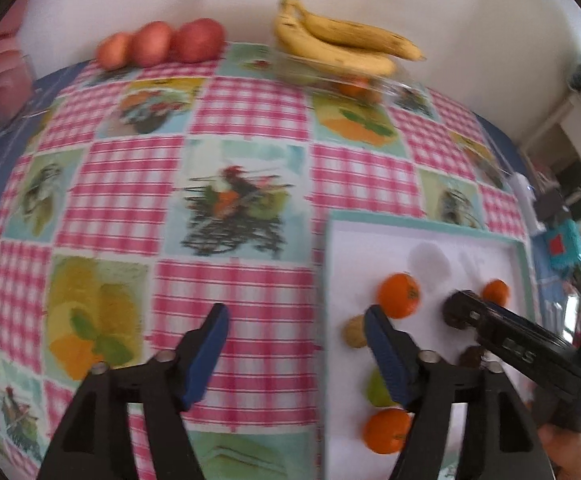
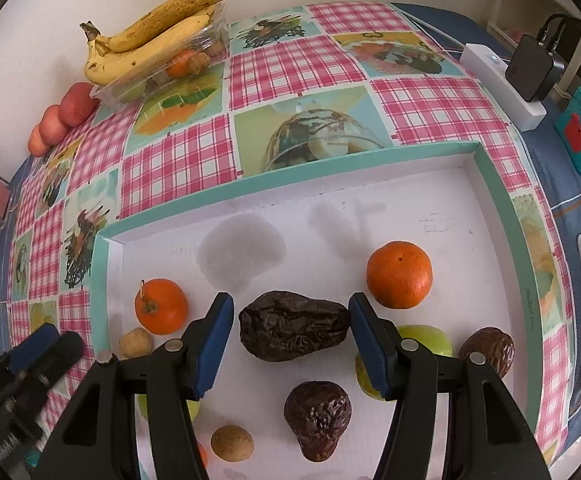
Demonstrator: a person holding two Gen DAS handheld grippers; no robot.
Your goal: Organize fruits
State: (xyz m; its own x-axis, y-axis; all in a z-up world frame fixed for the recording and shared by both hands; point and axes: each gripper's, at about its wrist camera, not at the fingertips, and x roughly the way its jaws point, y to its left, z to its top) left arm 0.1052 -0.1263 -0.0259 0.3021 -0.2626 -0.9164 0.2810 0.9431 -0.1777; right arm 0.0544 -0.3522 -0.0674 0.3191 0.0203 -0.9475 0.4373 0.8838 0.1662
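Checked pink cloth covers the worktop (image 2: 290, 60), and on it sits a shallow white tray (image 2: 494, 184) scattered with small fruit, while bananas (image 2: 150, 40) rest on a clear container by the wall. My right gripper (image 2: 290, 322) hangs over the tray with its jaws wide apart, straddling a wrinkled dark date (image 2: 294, 330) without seeming to touch it. I judge the step in hand to be picking this date for sorting; next I should lower a little and close evenly on its two ends, keeping off the orange (image 2: 399, 274) just beside the right jaw. My left gripper (image 1: 296, 320) hovers over the cloth at the tray's edge, jaws open, holding nothing.
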